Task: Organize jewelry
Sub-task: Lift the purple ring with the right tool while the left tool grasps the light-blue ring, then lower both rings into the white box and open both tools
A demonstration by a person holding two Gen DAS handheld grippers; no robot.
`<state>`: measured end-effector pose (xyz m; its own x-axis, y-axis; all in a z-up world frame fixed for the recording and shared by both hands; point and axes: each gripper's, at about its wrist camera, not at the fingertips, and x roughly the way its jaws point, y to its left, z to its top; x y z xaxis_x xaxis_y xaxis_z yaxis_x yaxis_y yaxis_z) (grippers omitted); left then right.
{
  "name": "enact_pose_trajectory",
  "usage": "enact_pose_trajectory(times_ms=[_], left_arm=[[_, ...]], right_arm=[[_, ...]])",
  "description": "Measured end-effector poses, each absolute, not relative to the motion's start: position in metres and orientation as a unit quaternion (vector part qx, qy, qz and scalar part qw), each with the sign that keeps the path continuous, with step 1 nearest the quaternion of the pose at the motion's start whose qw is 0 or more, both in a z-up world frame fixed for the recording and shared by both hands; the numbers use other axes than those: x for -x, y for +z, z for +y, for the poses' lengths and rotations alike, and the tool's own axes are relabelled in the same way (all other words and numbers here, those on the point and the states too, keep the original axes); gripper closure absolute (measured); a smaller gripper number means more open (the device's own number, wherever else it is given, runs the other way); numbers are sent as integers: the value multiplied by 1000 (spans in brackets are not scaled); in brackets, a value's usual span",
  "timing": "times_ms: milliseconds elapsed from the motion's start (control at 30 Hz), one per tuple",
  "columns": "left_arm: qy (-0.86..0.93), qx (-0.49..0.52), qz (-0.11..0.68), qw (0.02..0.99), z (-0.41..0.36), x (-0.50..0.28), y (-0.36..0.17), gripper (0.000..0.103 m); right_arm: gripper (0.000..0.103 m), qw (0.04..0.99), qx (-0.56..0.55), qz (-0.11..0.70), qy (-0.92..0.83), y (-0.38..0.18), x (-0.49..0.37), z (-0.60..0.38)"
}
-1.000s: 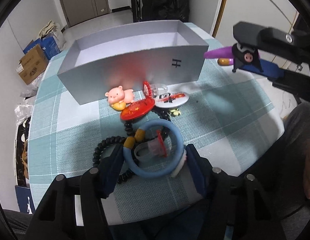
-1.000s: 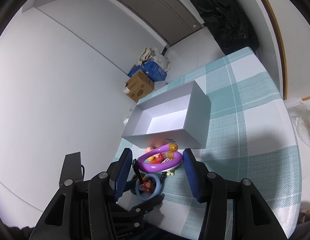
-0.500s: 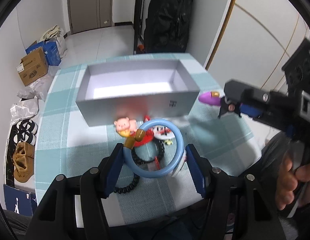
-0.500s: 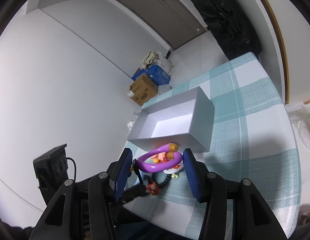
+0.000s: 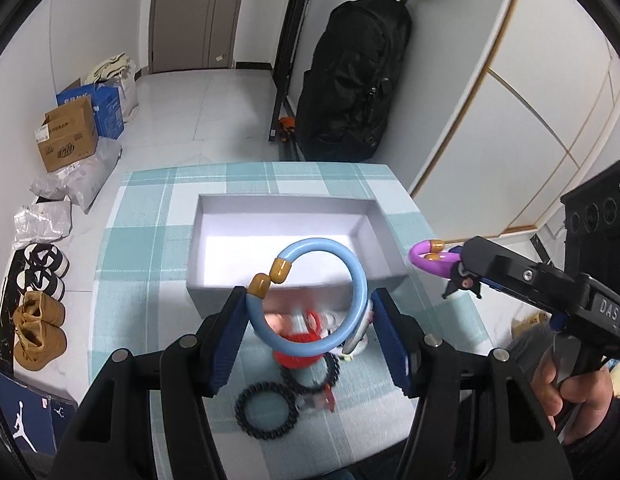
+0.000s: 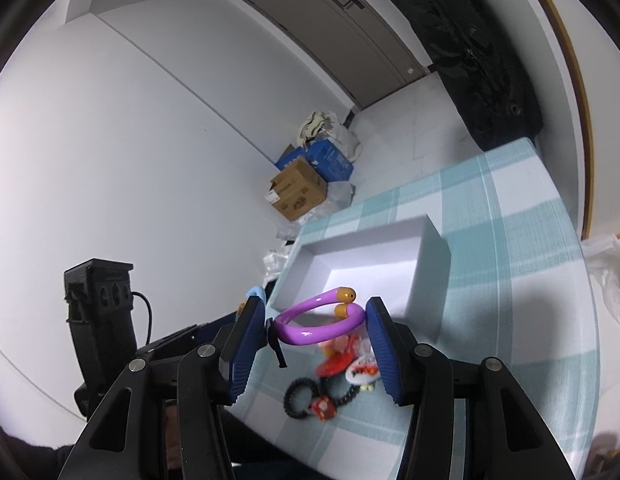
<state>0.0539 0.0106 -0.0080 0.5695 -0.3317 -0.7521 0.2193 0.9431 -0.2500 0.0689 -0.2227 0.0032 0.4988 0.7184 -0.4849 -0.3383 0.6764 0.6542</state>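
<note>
My left gripper [image 5: 307,320] is shut on a light blue bangle [image 5: 356,276] with gold end caps, held in the air above the table in front of the grey open box [image 5: 293,216]. My right gripper [image 6: 316,330] is shut on a purple bangle [image 6: 305,330] with gold ends and a small black charm, also lifted near the box [image 6: 366,256]; it shows at the right of the left wrist view [image 5: 430,258]. On the checked cloth below lie black coil hair ties [image 5: 265,410], a red round piece [image 5: 301,354] and a pink pig figure, partly hidden.
The teal checked table [image 5: 125,300] ends close on every side. Shoes [image 5: 39,328], cardboard boxes [image 5: 67,138] and bags sit on the floor to the left. A black bag [image 5: 356,80] leans on the back wall. A person's hand [image 5: 566,384] grips the right tool.
Both grippers rose with their bangles. The left one lifted the blue bangle clear of the pile and tipped up, so the box and table now look farther below.
</note>
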Motion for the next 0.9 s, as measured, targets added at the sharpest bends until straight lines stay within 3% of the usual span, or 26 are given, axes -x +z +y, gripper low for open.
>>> enact_pose_trajectory(times_ms=[900], left_arm=[[-194, 108, 487, 844, 20, -137, -41, 46]], right_arm=[[52, 817, -211, 425, 327, -28, -162, -197]])
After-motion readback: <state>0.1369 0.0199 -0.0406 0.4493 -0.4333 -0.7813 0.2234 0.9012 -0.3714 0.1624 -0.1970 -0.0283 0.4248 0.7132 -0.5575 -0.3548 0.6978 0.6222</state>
